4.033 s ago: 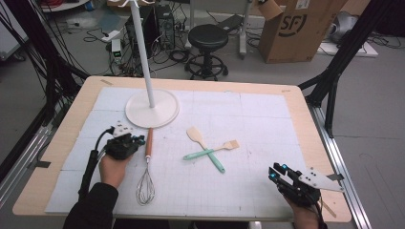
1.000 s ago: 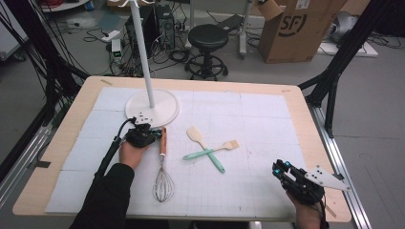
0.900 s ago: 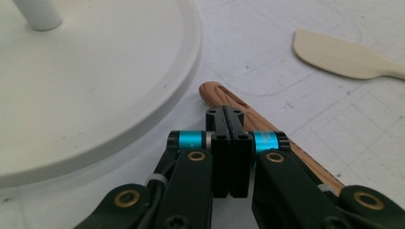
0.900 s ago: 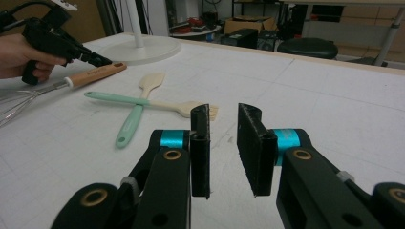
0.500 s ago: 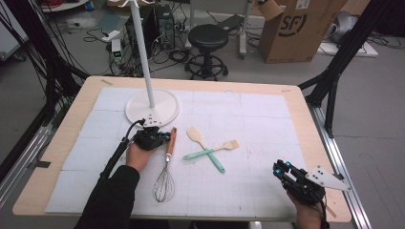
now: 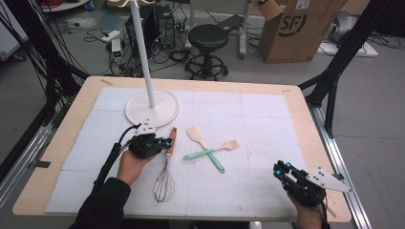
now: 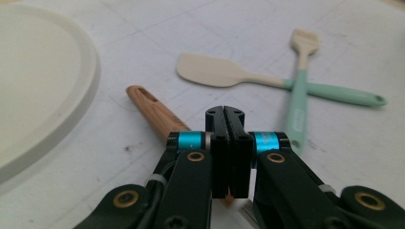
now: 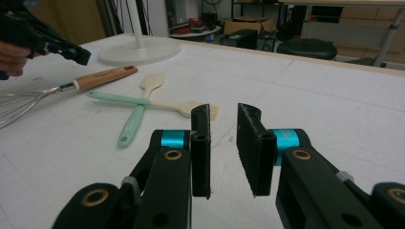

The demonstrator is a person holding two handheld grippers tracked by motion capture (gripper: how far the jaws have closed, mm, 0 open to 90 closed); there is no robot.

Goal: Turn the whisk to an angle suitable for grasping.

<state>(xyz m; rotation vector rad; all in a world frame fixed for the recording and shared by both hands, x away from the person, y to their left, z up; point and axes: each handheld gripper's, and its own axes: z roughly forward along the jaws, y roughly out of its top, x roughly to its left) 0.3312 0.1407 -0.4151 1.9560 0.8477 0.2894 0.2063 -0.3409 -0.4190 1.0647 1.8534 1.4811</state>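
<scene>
Left claw (image 6: 167,143): jaws pressed together on the whisk (image 6: 165,175) at its wooden handle, by the white stand base (image 6: 152,108).
Whisk: low over the bench (image 6: 296,124), wire end toward the person; it looks pinched and carried, not yet placed anywhere.
Right claw (image 6: 280,170): jaws parted, nothing between them, idle near the bench's front right corner.
Still lying loose: cream spatula (image 6: 200,142) and small brush (image 6: 212,150), crossed mid-bench (both untouched, I'd say).
Progress: early, one utensil in hand.
</scene>
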